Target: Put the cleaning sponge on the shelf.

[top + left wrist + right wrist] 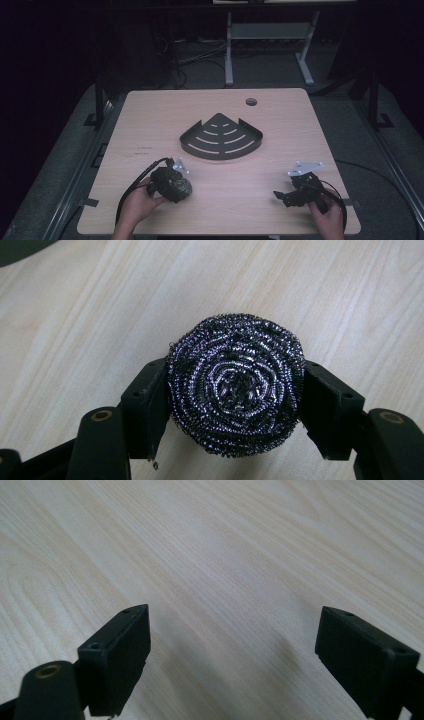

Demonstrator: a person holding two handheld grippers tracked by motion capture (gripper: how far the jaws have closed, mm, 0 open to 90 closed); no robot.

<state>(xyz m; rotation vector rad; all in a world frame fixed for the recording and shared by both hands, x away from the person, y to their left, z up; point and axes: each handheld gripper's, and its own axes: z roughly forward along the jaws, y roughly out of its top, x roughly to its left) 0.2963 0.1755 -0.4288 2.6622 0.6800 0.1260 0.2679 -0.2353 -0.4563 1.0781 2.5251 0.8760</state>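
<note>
Here, from the high view, a pale wooden table carries a dark, fan-shaped slotted rack near its middle, with a small round hole in the tabletop beyond it. At the near left, the person's left hand holds the left gripper, which has a dark round scourer at its tip, close to the table and just short of the rack. At the near right, the right hand holds the right gripper, pointing left, well apart from the rack and the scourer.

From the left gripper view, the scourer is a coil of shiny metal wire, pressed on both sides between the two black jaws, with wood grain below it and a sliver of the rack in the top left corner.

From the right gripper view, the jaws stand wide apart with nothing between them, over bare table.
</note>
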